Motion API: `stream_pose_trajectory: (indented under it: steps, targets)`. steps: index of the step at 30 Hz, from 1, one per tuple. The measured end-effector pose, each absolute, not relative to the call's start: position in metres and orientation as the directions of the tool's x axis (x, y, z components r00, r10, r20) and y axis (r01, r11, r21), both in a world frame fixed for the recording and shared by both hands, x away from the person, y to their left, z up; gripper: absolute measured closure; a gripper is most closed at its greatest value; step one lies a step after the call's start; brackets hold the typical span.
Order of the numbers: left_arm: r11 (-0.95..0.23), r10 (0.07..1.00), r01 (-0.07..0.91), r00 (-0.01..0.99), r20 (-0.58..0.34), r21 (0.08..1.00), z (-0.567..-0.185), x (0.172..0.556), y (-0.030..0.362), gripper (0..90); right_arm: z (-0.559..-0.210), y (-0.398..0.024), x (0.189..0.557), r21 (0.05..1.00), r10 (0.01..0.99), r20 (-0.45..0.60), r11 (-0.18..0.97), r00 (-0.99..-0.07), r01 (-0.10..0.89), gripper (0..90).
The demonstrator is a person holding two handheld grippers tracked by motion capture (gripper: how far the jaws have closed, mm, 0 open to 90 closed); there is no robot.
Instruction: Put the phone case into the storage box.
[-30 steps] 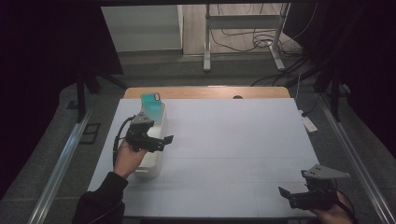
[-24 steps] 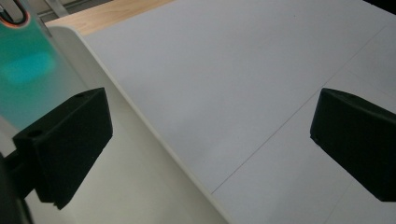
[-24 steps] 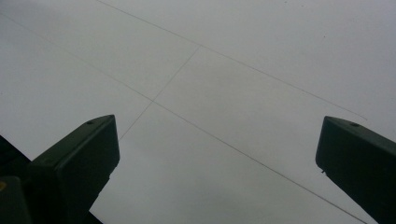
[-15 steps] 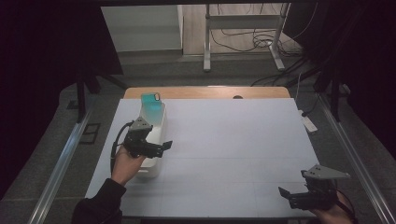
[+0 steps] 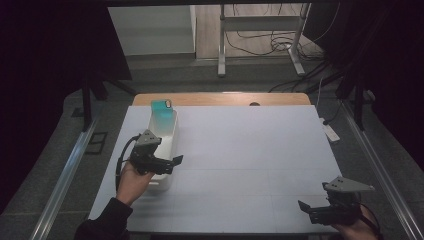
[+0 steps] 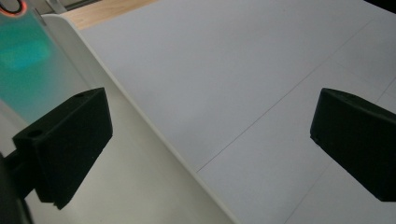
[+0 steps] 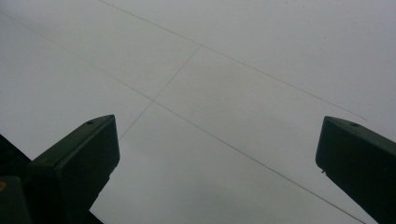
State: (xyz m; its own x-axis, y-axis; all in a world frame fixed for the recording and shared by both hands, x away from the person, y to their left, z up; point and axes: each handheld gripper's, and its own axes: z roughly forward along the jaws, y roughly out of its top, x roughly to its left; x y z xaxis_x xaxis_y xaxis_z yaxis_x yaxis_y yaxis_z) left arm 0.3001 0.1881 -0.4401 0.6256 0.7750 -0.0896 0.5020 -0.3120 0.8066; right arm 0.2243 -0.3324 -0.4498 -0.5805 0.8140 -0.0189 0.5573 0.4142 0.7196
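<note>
Low at the left of the high view, the left gripper [image 5: 167, 164] hangs with jaws spread over the near end of a long white tray [image 5: 166, 131], a teal block [image 5: 161, 108] at its far end. Bottom right, the right gripper [image 5: 312, 211] is likewise spread above the white table [image 5: 250, 150].

A wooden table [image 5: 215, 98] carries a large white sheet [image 5: 250, 160] that covers nearly all of it, leaving a strip of wood bare along the far edge. Thin pencil-like lines cross the sheet. A long white tray [image 5: 166, 131] lies on the sheet near the left edge, running from the far-left corner toward the near edge.
</note>
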Motion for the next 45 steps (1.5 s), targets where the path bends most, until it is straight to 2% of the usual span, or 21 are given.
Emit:
stream_pose_trajectory:
  steps: [45]
  targets:
    - [-0.251, 0.812, 0.522, 0.572, -0.115, 0.815, -0.444, 0.245, 0.212, 0.0, -0.449, -0.331, 0.223, 0.719, 0.811, -0.025, 0.421, -0.584, 0.553, 0.0]
